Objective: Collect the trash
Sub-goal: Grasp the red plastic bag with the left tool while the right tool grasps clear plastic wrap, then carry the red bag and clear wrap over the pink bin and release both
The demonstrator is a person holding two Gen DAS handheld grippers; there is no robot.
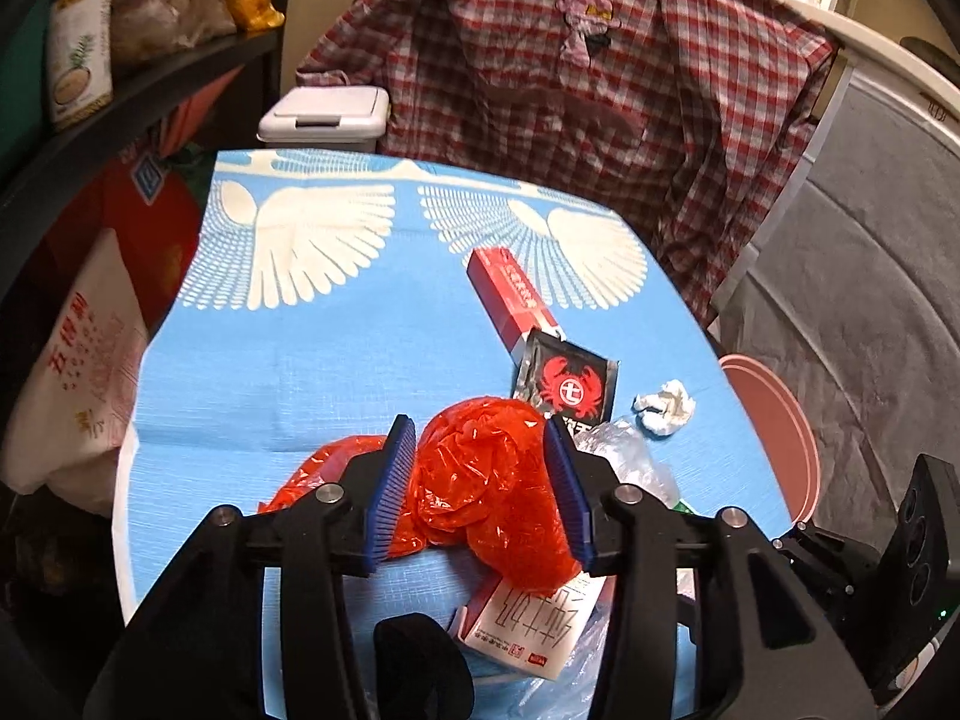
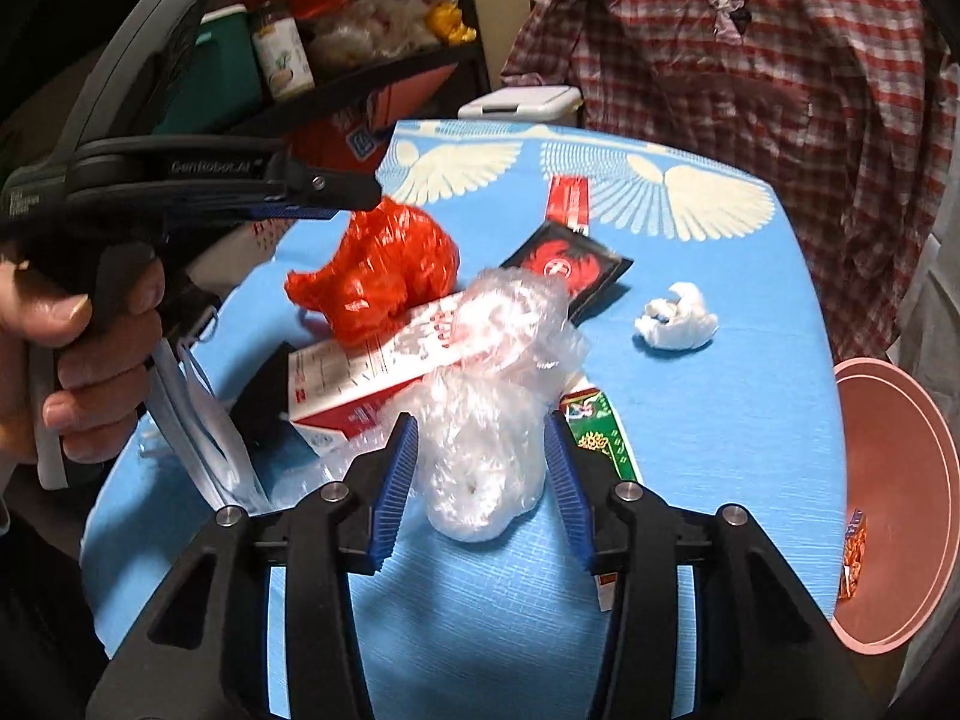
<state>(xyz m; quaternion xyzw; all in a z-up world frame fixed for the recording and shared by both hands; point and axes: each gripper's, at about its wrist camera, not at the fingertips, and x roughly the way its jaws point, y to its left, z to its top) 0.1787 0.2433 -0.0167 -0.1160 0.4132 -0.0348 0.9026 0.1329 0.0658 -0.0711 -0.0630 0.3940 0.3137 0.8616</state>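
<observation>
Two tongs apart, no grip. Left tongs (image 1: 483, 483) straddle red bag (image 1: 492, 480); right tongs (image 2: 480, 480) straddle clear wrap (image 2: 486, 420), tabletop (image 2: 720, 420) centre. Step: grasp. Next: clamp, carry to pink basin (image 2: 900, 510), 4 o'clock.

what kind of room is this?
Likely a cramped home room, not a lab: a plaid shirt hangs behind a small table with a blue cloth, a shelf holds pantry goods, and a lidded bin stands nearby.
</observation>
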